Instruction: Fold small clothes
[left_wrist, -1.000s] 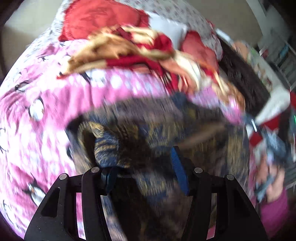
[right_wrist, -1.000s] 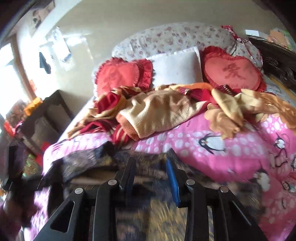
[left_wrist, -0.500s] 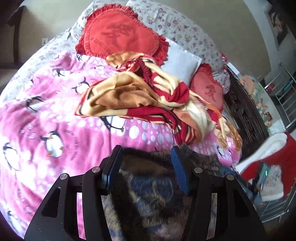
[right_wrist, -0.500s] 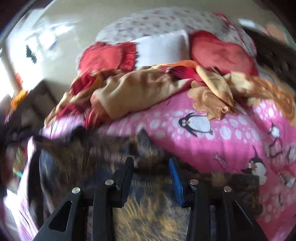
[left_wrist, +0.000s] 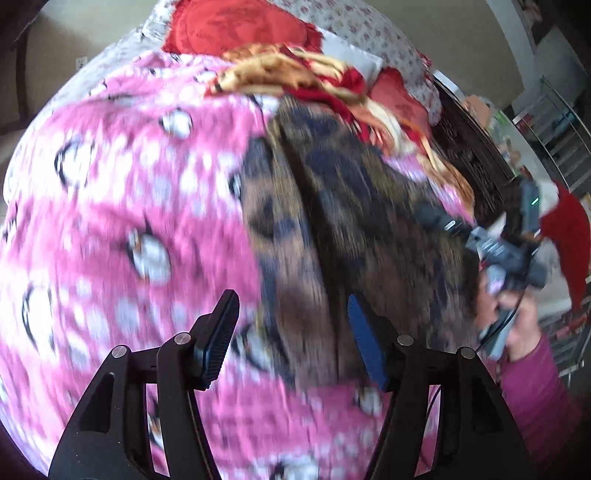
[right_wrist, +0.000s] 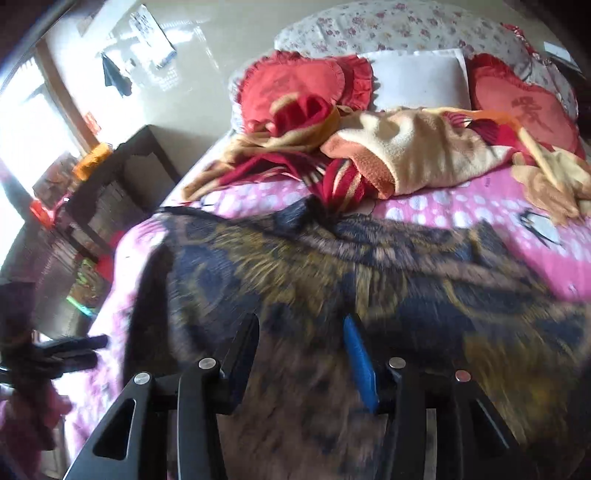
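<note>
- The dark patterned garment (right_wrist: 369, 280), brown and navy with gold figures, lies spread on the pink penguin bedspread (left_wrist: 110, 206) at the near end of the bed. It runs across most of the right wrist view and shows as a long strip in the left wrist view.
- It looks laid out rather than folded. A lengthwise crease or overlapping edge (left_wrist: 306, 206) runs down it, but blur keeps me from saying whether that is a finished fold.
- The left claw (left_wrist: 291, 332) is spread, its jaws having just been opening. Its blue pad (left_wrist: 367, 347) stands over the garment's near end and its dark pad over the bedspread, and I see no cloth pinched between them.
- The right claw (right_wrist: 301, 350) is also spread, its jaws having just been opening. It hangs over the garment's near edge with cloth below the pads, not pressed by them.
- I judge both claws have let the garment go, so the spreading step is done or nearly so.
- Still to do, in my reading: smoothing the piece, folding it over and setting it aside.
- A heap of red and cream cloth (right_wrist: 388, 155) sits far up the bed before the red heart cushions (right_wrist: 295, 88). Whether it belongs to the task I cannot tell.
</note>
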